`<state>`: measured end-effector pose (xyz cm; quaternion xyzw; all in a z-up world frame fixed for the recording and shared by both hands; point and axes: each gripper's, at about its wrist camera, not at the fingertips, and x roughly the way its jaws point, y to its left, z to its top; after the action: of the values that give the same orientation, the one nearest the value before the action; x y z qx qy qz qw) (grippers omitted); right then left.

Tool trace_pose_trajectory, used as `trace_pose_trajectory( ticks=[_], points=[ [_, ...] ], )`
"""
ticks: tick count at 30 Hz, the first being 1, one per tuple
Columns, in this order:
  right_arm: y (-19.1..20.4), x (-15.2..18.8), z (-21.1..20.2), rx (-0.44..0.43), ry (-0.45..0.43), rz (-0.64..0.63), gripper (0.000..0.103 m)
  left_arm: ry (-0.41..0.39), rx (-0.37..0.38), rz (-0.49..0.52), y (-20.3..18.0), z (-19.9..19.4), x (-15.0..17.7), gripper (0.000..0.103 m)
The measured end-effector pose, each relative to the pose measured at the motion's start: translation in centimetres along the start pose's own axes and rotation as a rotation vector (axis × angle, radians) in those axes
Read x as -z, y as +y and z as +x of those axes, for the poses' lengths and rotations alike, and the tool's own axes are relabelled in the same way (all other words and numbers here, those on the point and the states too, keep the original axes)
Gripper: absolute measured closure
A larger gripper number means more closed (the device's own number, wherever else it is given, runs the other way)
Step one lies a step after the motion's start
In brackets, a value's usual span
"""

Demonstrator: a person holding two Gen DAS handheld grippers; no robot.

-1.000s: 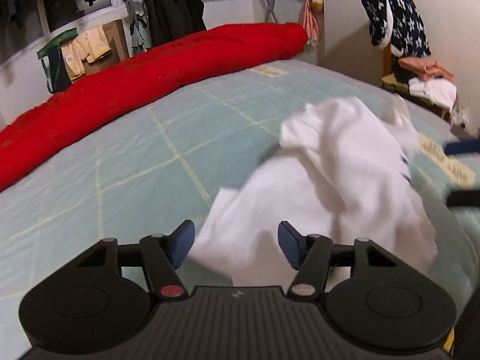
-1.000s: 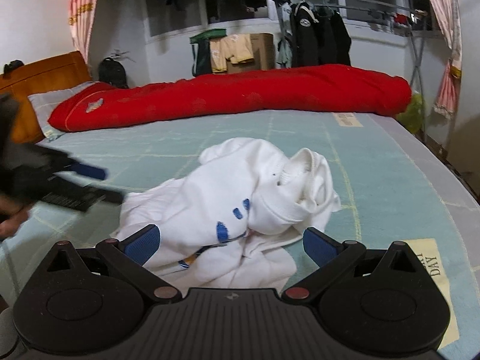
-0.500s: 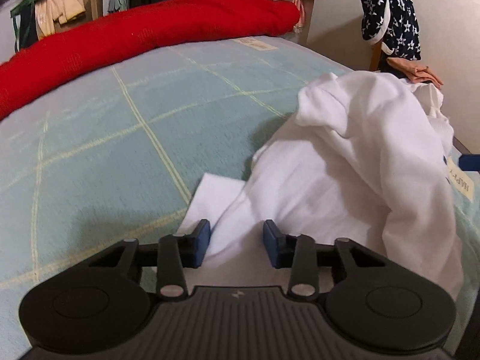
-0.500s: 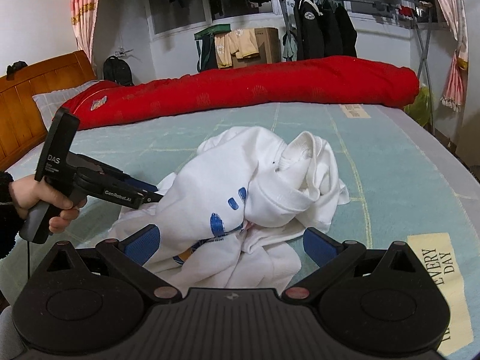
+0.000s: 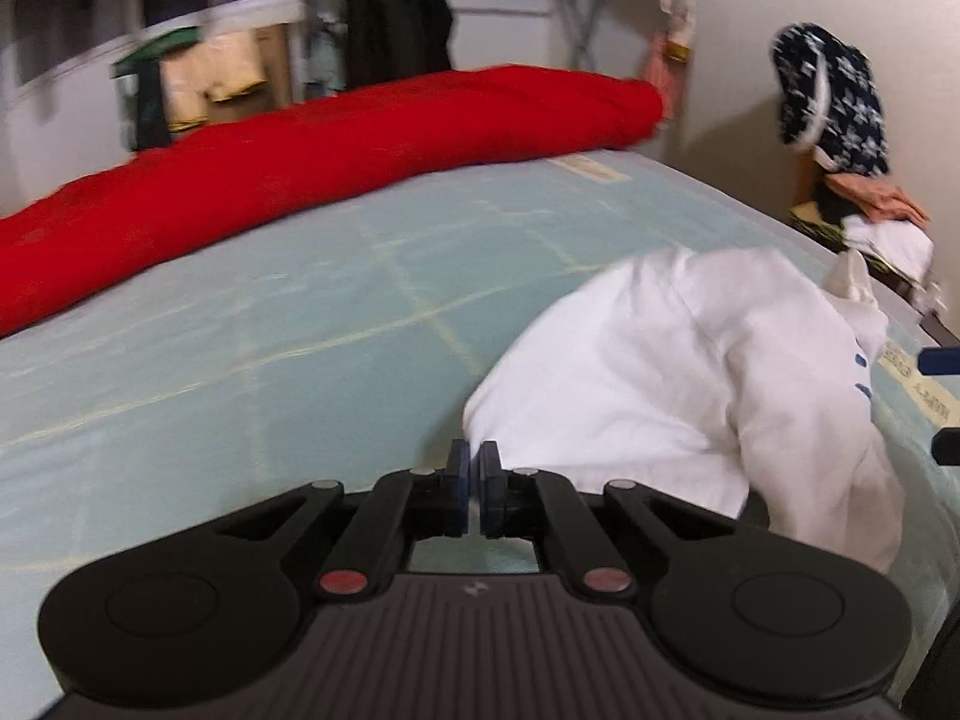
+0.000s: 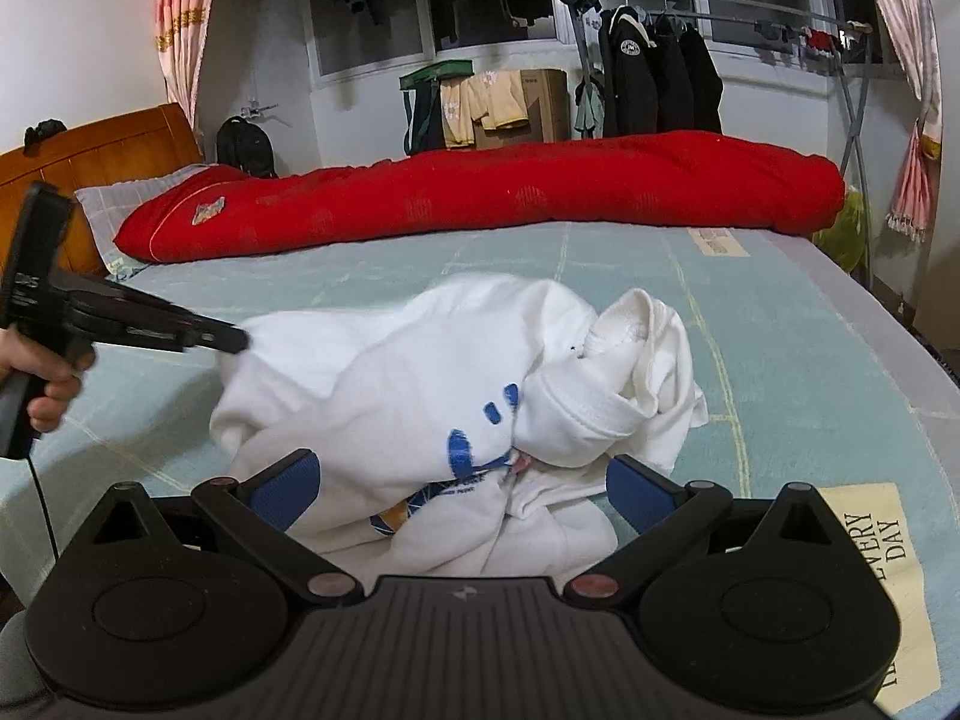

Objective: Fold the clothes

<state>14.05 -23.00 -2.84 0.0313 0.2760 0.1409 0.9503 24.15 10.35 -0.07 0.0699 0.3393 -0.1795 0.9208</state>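
A crumpled white garment with blue print lies in a heap on the pale green bed sheet. My left gripper is shut on the garment's left edge. In the right wrist view that gripper holds the edge raised off the sheet, a person's hand on its handle. My right gripper is open, its blue pads spread to either side of the garment's near part without touching it. Its fingertips show at the right edge of the left wrist view.
A long rolled red quilt lies along the far side of the bed. A wooden headboard and pillow are at the left. A chair piled with clothes stands past the foot. Dark jackets hang on a rack behind.
My left gripper moved onto the garment's edge, went from open to shut on it, and lifted it. The right gripper stayed open and came a little closer to the heap.
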Motion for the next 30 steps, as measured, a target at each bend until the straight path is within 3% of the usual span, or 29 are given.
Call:
trace_pose_trajectory(
  ticks=[6, 9, 12, 16, 20, 28, 30],
  points=[
    [0.9, -0.1, -0.9, -0.003, -0.016, -0.014, 0.000, 0.060, -0.125, -0.066, 3.5, -3.8, 3.6, 0.103],
    [1.3, -0.1, -1.0, -0.009, -0.014, -0.020, 0.000, 0.091, -0.104, -0.149, 5.3, -5.3, 5.6, 0.103],
    [1.6, 0.0, -0.9, -0.020, -0.013, -0.021, 0.000, 0.113, -0.086, -0.159, 5.6, -5.7, 6.3, 0.103],
    [2.3, 0.1, -0.7, -0.036, -0.007, -0.015, 0.000, 0.091, -0.011, -0.127, 4.3, -4.7, 4.4, 0.097],
    [2.4, 0.5, -0.7, -0.040, 0.003, -0.028, 0.000, 0.051, 0.080, -0.070, 1.8, -2.2, 1.0, 0.073],
    [0.8, 0.9, 0.0, -0.034, 0.016, -0.009, 0.000, 0.047, 0.179, 0.078, -2.9, 6.1, -4.9, 0.065],
    [0.3, 1.0, 0.3, -0.034, 0.019, -0.005, 0.000, 0.043, 0.215, 0.073, -3.1, 8.1, -5.5, 0.053]
  ],
)
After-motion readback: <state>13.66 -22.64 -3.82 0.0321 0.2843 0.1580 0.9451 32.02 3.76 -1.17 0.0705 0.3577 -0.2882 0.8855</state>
